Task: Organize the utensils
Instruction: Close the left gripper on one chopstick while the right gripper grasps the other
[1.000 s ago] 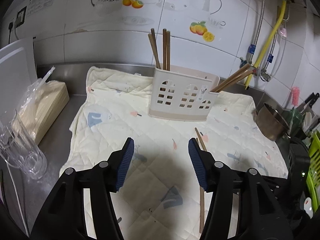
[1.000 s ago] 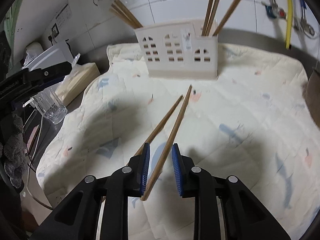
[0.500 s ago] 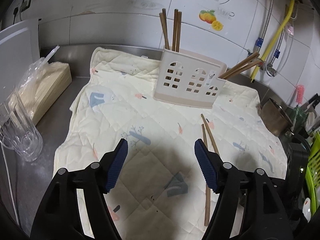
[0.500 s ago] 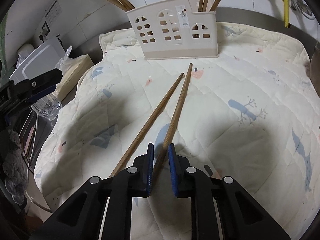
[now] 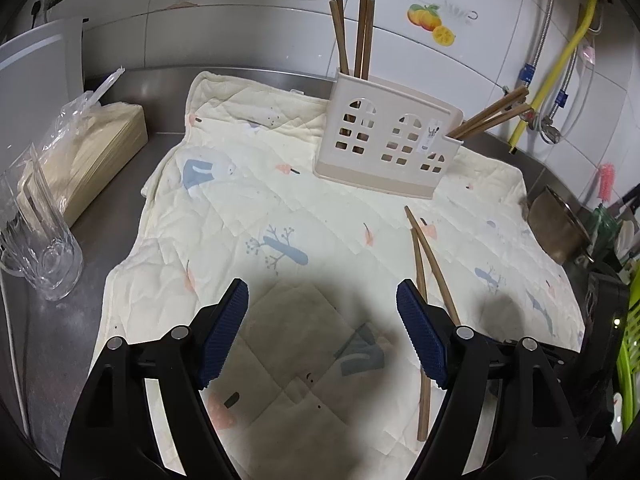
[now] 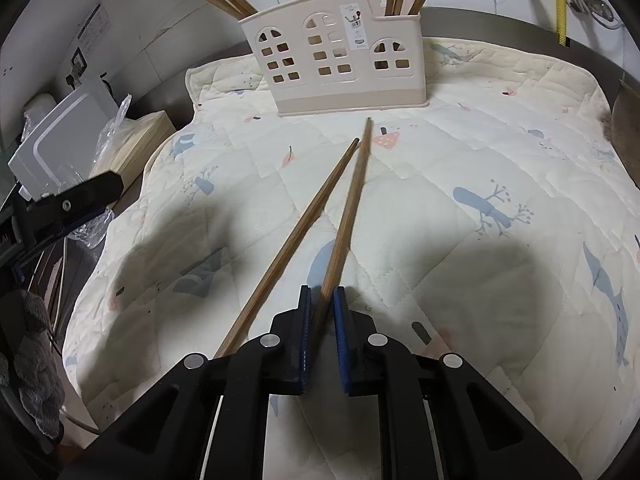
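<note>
One chopstick (image 6: 347, 216) in right claw (image 6: 322, 334) — left claw (image 5: 322, 334) wide, empty.

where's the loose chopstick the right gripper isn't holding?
Right wrist view: loose chopstick lies on the quilted mat, just left of the chopstick clamped in the right gripper, pointing toward the utensil holder.

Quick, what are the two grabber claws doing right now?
Left gripper: open, nothing between its jaws, which have just been opening.
Right gripper: closed on one chopstick.
</note>
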